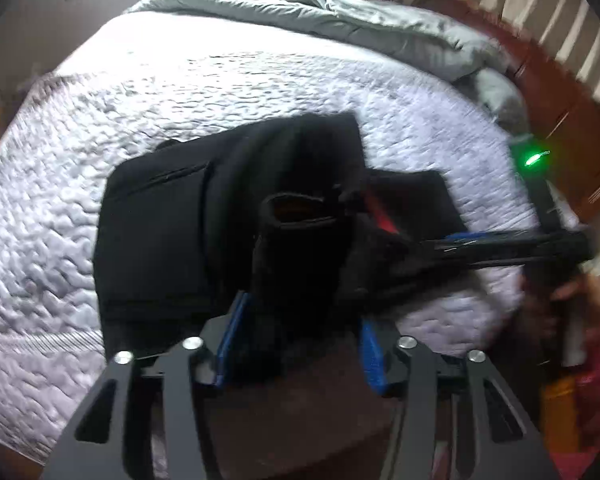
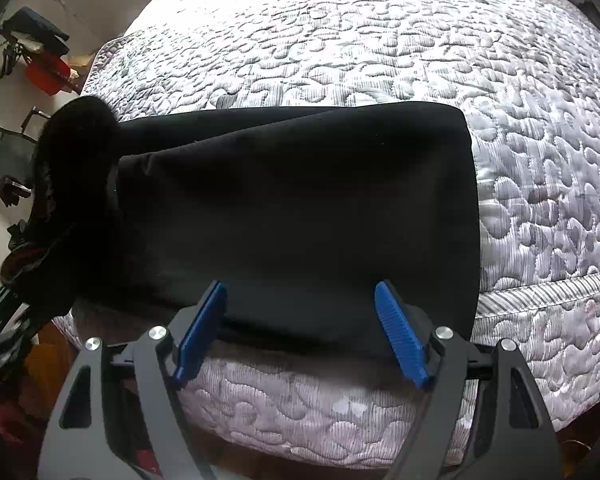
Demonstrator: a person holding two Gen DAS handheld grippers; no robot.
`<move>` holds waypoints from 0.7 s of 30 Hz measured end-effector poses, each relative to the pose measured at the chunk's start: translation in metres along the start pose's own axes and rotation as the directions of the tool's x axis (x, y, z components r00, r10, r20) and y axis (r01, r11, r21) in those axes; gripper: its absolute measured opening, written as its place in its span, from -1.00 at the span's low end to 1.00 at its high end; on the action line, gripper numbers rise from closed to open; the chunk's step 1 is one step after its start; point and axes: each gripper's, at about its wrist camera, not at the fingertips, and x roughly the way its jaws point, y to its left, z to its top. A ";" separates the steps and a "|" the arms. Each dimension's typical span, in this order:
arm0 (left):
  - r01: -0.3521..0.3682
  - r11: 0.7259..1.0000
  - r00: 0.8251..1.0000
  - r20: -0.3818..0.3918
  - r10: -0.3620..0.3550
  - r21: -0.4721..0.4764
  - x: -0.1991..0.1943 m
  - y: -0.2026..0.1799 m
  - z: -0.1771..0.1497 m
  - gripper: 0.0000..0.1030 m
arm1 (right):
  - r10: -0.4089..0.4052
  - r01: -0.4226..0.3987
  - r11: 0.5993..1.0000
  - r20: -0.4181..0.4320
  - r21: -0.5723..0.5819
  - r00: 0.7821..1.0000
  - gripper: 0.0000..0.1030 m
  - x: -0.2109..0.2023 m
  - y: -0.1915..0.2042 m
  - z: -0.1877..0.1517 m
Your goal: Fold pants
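The black pants [image 2: 292,216] are laid on the quilted bedspread [image 2: 380,60], close to its near edge, already doubled into a thick block with a zipped pocket facing up on the far half. One cuffed leg end [image 1: 296,216] is raised off the block, and it appears to be clamped between the blue pads [image 1: 230,340] of the left gripper [image 1: 296,344] (motion blur makes the grip a judgement, not a certainty). The right gripper [image 2: 300,332] is held with its fingers apart at the near hem, astride the edge but gripping nothing.

The step in hand is judged to be bringing the lifted leg end over onto the block. It should be carried low and flat toward the far side of the pants, with the edges lined up before release. The near hem could be pinned by the right gripper so the layers beneath are not dragged along the bedspread.
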 end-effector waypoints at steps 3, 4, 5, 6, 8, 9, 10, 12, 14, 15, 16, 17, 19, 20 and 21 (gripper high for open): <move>0.073 0.997 0.996 0.051 -0.071 -0.035 -0.023 0.004 0.005 0.28 | -0.005 0.005 1.000 0.000 0.001 1.000 0.51 0.002 0.002 0.002; 0.064 0.997 0.995 0.075 -0.060 -0.045 -0.029 0.007 0.008 0.31 | -0.006 0.006 1.000 0.002 0.002 1.000 0.51 0.003 0.003 0.003; 0.053 0.997 0.995 0.090 -0.048 -0.055 -0.033 0.012 0.011 0.32 | -0.007 0.007 1.000 0.003 0.002 1.000 0.51 0.003 0.004 0.003; 0.040 0.997 0.994 0.101 -0.033 -0.067 -0.035 0.017 0.013 0.33 | -0.008 0.008 1.000 0.003 0.002 1.000 0.51 0.003 0.005 0.003; -0.024 0.993 0.994 0.105 0.036 -0.114 -0.034 0.035 0.016 0.33 | -0.010 0.010 1.000 0.003 -0.004 1.000 0.51 0.004 0.005 0.004; -0.069 0.988 0.993 0.089 0.082 -0.141 -0.028 0.046 0.016 0.33 | -0.017 0.017 1.000 0.002 -0.009 1.000 0.51 0.005 0.006 0.003; -0.102 0.982 0.991 0.071 0.114 -0.157 -0.023 0.054 0.015 0.33 | -0.025 0.024 1.000 0.000 -0.014 1.000 0.52 0.007 0.007 0.003; -0.169 0.966 0.985 0.005 0.174 -0.196 -0.003 0.073 0.010 0.33 | -0.048 0.048 0.998 -0.006 -0.043 0.999 0.59 0.014 0.011 0.003; -0.180 0.963 0.984 -0.053 0.172 -0.202 0.015 0.080 0.004 0.34 | -0.071 0.069 0.995 -0.015 -0.070 0.997 0.67 0.023 0.017 0.003; -0.194 0.963 0.981 -0.060 0.186 -0.190 0.021 0.080 0.002 0.36 | -0.081 0.079 0.994 -0.016 -0.077 0.997 0.69 0.024 0.020 0.003; -0.206 0.964 0.978 -0.061 0.199 -0.166 0.026 0.078 0.000 0.37 | -0.091 0.089 0.993 -0.016 -0.080 0.996 0.69 0.023 0.022 0.004; -0.213 0.964 0.977 -0.059 0.206 -0.157 0.027 0.078 -0.001 0.38 | -0.094 0.093 0.992 -0.015 -0.080 0.995 0.69 0.021 0.025 0.005; -0.203 0.964 0.979 -0.046 0.198 -0.170 0.022 0.076 0.000 0.38 | -0.065 0.064 0.995 -0.012 -0.070 0.998 0.59 0.015 0.029 0.006; -0.181 0.964 0.983 -0.034 0.178 -0.195 0.017 0.079 0.000 0.38 | -0.038 0.038 0.997 -0.015 -0.061 0.999 0.57 0.011 0.030 0.006; -0.163 0.962 0.987 -0.025 0.161 -0.220 0.011 0.083 -0.001 0.39 | -0.004 0.003 0.999 -0.017 -0.051 1.000 0.56 0.006 0.032 0.005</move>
